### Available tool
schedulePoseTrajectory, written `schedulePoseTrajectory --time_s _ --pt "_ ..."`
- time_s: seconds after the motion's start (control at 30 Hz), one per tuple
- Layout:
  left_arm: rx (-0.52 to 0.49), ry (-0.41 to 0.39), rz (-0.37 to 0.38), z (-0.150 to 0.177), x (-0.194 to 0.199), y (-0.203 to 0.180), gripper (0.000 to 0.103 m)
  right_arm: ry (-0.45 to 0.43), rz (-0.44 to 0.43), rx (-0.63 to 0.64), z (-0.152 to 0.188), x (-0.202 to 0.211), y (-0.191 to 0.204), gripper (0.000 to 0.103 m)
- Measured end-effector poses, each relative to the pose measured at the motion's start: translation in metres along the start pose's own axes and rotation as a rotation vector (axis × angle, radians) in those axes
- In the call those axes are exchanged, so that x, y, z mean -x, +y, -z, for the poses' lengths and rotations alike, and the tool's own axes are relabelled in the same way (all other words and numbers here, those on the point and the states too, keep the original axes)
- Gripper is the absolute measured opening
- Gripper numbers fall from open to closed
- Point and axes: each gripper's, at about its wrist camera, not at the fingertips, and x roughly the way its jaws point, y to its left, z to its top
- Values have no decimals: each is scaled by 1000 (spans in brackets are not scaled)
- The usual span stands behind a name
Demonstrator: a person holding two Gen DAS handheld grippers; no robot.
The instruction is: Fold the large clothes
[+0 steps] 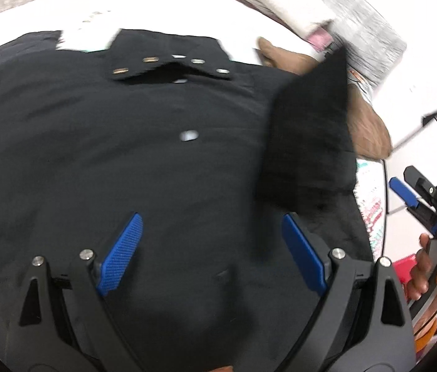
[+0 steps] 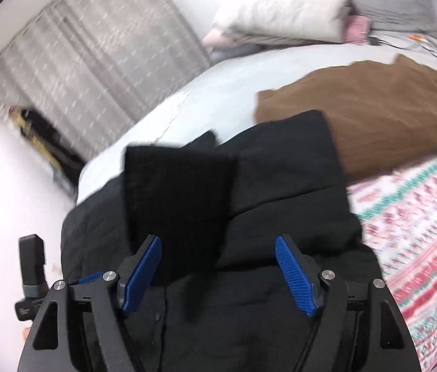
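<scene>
Hovering open-jawed, the left gripper (image 1: pixel 212 252) and right gripper (image 2: pixel 218 274) hold nothing; that folded sleeve (image 1: pixel 308 130) (loosely laid) on the black shirt (image 1: pixel 125 142) might slip back.

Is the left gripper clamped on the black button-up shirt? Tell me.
No: the left gripper has its blue pads spread wide above the black button-up shirt, gripping nothing.

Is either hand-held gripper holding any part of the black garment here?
No. The left hand-held gripper and the right hand-held gripper both stand open above the black button-front shirt, gripping nothing.
</scene>
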Motion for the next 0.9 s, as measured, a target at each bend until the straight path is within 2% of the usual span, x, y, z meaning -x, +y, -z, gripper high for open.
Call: schedulePoseTrajectory --time_s 0.13,0.2,0.33,0.4,0.47,0.5,0.53,0.57,0.63,0.7,0.77,0.87,0.9 --pt "38 -21 -23 -22 -11 3 91 -15 31 -58 -1 -2 -22 77" --pt "106 -25 -59 -33 -18 21 92 -10 47 -75 0 -5 -34 77" --pt "221 -14 -55 -43 -36 56 91 -8 95 -116 -2 -4 -64 77" --pt "249 17 -63 -48 -54 65 88 -7 111 -140 -2 -9 -75 77" --pt "264 54 -60 -47 -73 67 73 -5 122 -171 0 -12 -87 77" --pt "251 49 -74 -47 -79 63 70 -3 128 -186 0 -14 -93 77" --pt "227 35 -81 -47 -79 58 43 2 133 -201 1 -15 -99 77" --pt "192 29 -65 -48 -78 51 8 5 136 -215 1 -15 -105 77" --pt "177 -33 -89 -45 -61 40 7 10 157 -239 -2 -17 -116 77" --pt "216 -109 -87 -37 -35 40 6 8 171 -248 -5 -16 -123 77" --pt "250 -134 -131 -25 -22 45 6 10 159 -245 -9 -20 -125 77" --pt "187 -82 -248 -13 -41 50 7 38 156 -219 -12 -39 -122 77" --pt "171 -53 -263 -9 -53 54 8 53 175 -205 -12 -47 -121 72"
